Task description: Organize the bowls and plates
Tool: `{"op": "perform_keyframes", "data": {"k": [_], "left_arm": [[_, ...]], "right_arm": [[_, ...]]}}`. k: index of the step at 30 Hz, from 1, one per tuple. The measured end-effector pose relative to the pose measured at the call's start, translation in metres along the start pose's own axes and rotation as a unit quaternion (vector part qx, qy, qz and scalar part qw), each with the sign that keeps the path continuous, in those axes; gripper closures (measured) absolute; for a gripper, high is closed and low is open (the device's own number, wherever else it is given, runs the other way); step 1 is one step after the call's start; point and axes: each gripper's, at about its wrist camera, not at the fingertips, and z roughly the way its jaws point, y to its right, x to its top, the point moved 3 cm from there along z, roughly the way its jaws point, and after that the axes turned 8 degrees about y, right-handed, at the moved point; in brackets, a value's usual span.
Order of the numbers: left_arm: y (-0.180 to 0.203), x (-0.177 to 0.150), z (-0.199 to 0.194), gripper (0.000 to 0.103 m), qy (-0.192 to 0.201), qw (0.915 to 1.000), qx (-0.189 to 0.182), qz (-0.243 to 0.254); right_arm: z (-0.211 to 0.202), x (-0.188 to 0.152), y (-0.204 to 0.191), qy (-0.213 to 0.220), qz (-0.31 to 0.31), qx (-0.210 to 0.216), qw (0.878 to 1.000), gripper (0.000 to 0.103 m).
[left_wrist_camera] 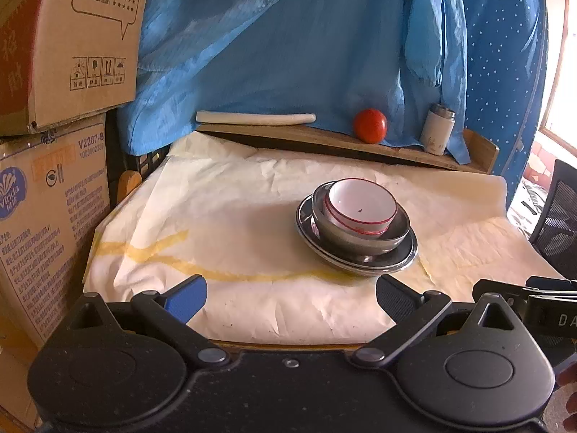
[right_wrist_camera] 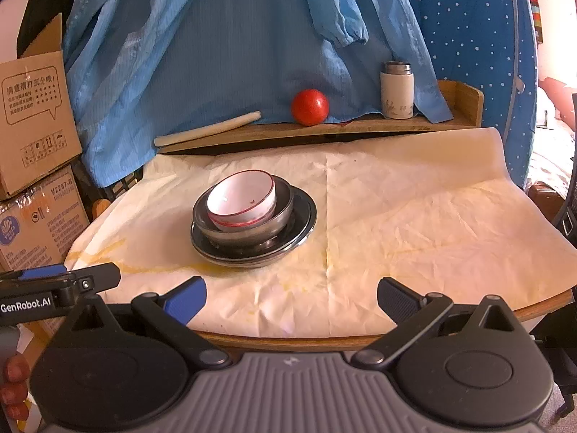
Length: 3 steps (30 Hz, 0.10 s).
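Both the left gripper [left_wrist_camera: 290, 297] and right gripper [right_wrist_camera: 291, 299] gape wide, holding nothing. Mid-frame, a red-rimmed white bowl [left_wrist_camera: 361, 205] tilts inside a steel bowl [left_wrist_camera: 364, 240] on a steel plate [left_wrist_camera: 404, 257].

Each camera sits on a gripper and looks forward, over its two fingers, from the near edge of the table. Both face the blue cloth [left_wrist_camera: 274, 54] at the back.

The left wrist camera sits more to the left. It sees the stack of bowls [left_wrist_camera: 357, 229] right of the middle, and the right gripper's tip pokes in at its right edge.

The right wrist camera sits more to the right. It sees the stack of bowls [right_wrist_camera: 252, 222] left of the middle.

Both views share the paper-covered table [right_wrist_camera: 414, 223], the bowls, the red ball [right_wrist_camera: 309, 106] and the white bottle [right_wrist_camera: 396, 90]. Neither camera is close to the bowls.
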Motion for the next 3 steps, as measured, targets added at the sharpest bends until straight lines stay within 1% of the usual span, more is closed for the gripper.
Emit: {"op": "perform_keyframes", "data": {"k": [3], "left_arm": [[-0.0001, 0.0001, 0.0023, 0.003, -0.005, 1.0000, 0.002, 0.001]], "right_arm": [[0.0023, -0.0002, 0.0019, -0.003, 0.001, 0.001, 1.000, 0.000]]}}
